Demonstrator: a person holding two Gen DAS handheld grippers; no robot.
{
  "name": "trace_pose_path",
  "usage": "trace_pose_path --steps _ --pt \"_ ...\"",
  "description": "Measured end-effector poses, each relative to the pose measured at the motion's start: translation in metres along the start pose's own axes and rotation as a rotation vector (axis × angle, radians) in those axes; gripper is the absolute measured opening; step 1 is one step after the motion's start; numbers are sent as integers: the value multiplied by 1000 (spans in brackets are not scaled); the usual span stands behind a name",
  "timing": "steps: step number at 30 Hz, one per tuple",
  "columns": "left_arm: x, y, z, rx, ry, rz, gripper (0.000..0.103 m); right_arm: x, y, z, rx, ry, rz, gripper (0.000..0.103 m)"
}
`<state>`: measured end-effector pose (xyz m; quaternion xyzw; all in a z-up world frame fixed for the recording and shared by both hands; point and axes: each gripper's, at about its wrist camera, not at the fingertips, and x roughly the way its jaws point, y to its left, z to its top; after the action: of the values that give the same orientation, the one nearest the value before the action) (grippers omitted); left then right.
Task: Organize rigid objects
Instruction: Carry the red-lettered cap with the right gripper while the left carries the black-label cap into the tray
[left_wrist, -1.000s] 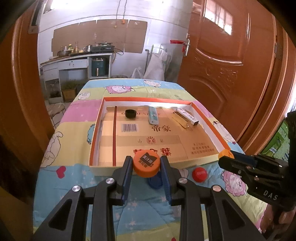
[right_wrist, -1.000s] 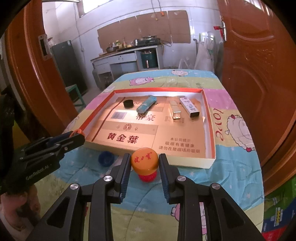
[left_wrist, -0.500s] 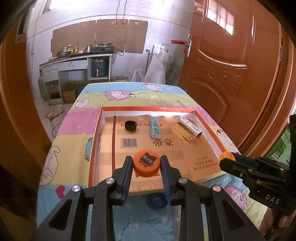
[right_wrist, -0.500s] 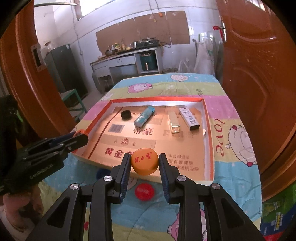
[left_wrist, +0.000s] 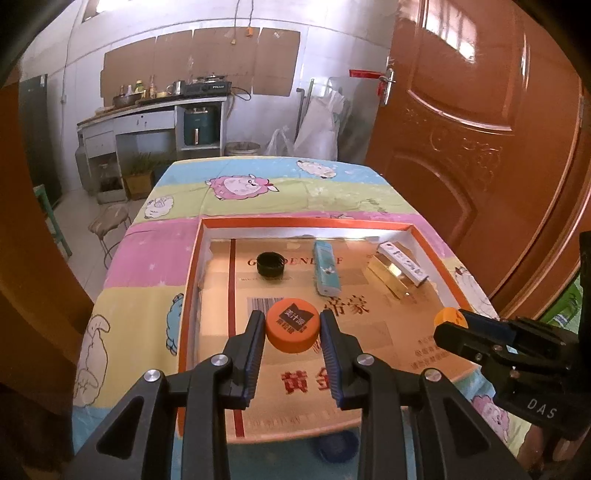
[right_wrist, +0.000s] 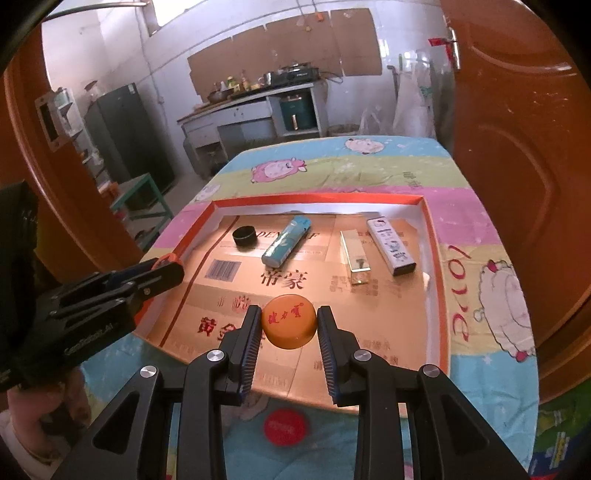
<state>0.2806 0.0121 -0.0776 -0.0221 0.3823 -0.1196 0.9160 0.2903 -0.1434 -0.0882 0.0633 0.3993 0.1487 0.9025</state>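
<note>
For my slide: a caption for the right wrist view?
Right gripper holds an orange cap above the shallow cardboard tray.

Daylight from high windows (left_wrist: 92, 9) at back wall, interior dimmer. Glare strip on far inner wall of tray (left_wrist: 295, 230), sheen on door (left_wrist: 461, 44). Heavy fisheye bending, black vignette corners. Centre sharp, edges soft, warm orange cast.

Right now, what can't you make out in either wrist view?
- Blue cap, left wrist view: partly hidden behind the tray's near rim and the gripper body.
- Red cap, right wrist view: print blurred, edges hidden by gripper arms.
- Small print on the white box: too small.
</note>
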Motion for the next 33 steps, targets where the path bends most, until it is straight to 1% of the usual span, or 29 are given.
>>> trace_pose_path --steps 6,15,23,33 --pt "18 7 10 -14 16 14 31 19 -6 16 -4 3 10 31" --pt "49 22 16 -42 68 27 31 51 -5 31 -37 28 21 31" --pt "62 32 24 -40 72 53 31 72 -11 41 -39 44 17 31" --pt "78 38 25 -37 97 69 31 97 -13 45 -56 103 -2 31"
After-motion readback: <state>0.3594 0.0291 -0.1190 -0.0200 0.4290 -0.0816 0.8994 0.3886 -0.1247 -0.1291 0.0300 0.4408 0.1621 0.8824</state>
